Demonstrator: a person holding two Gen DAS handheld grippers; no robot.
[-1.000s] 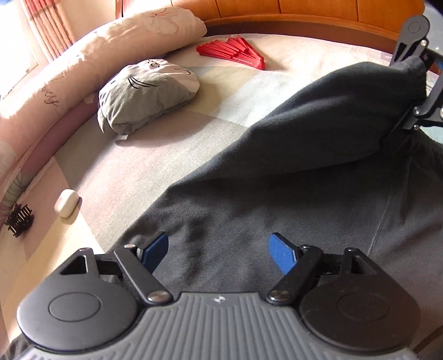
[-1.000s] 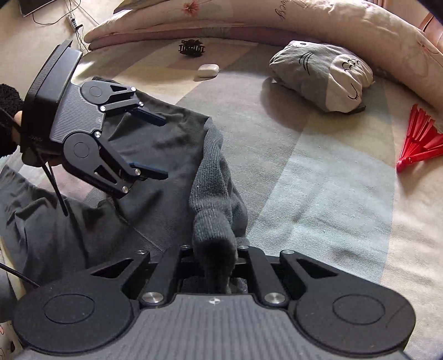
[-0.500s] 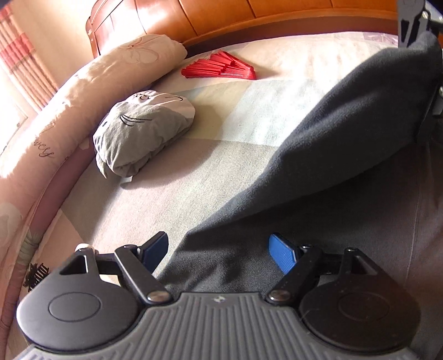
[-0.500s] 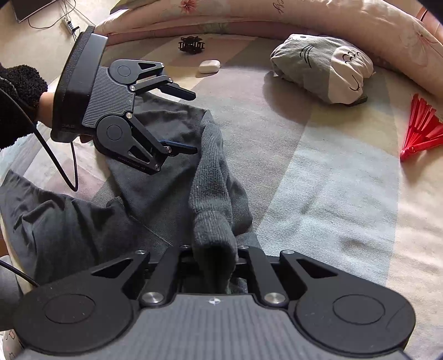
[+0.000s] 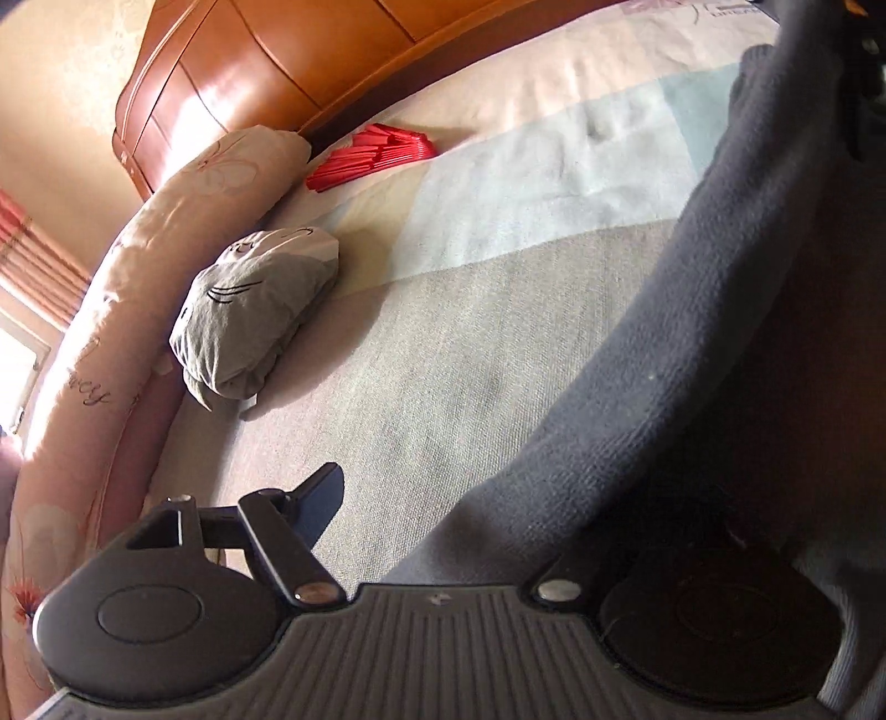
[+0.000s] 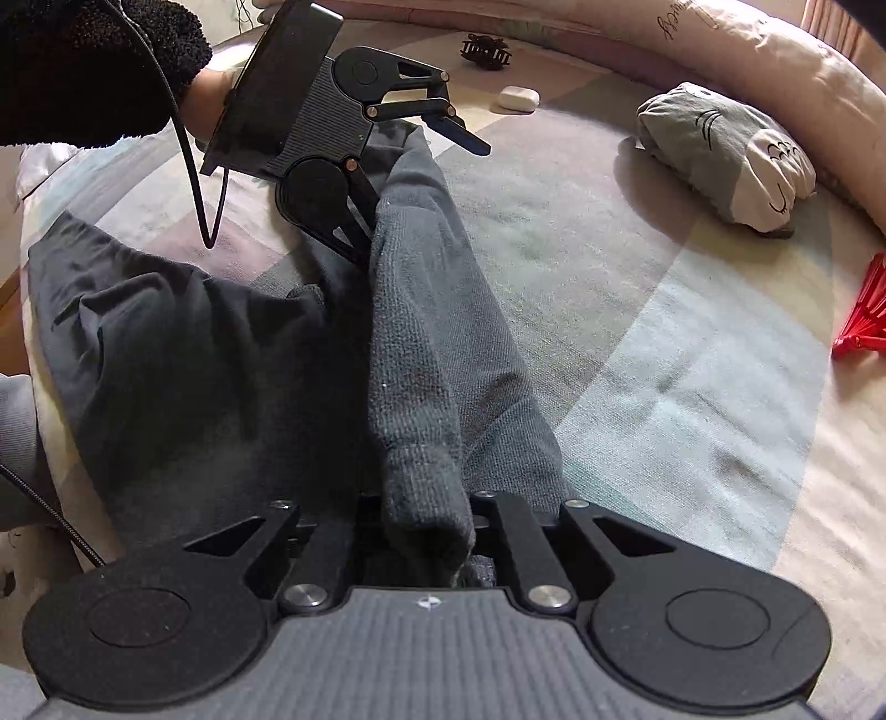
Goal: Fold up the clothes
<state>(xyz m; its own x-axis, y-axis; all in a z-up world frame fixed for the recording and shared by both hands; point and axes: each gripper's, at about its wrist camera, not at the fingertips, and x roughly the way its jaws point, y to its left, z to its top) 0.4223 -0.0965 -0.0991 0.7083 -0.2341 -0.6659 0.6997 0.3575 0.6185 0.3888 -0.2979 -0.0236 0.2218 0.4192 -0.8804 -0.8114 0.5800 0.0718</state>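
A dark grey garment lies spread on the bed, with one long part folded over and stretched between the two grippers. My right gripper is shut on the near end of that strip. At its far end my left gripper stands open, held by a hand in a black fuzzy sleeve. In the left wrist view the garment drapes over the right finger of my left gripper and hides it. Only the left finger shows, above the bare sheet.
A grey cat-face pillow, a red folding fan and a long pink bolster lie toward the wooden headboard. A black hair claw and a small white case sit on the patterned bed sheet.
My left gripper has moved in to the far end of the folded strip, and the cloth now covers its right finger. The right gripper has kept its hold.
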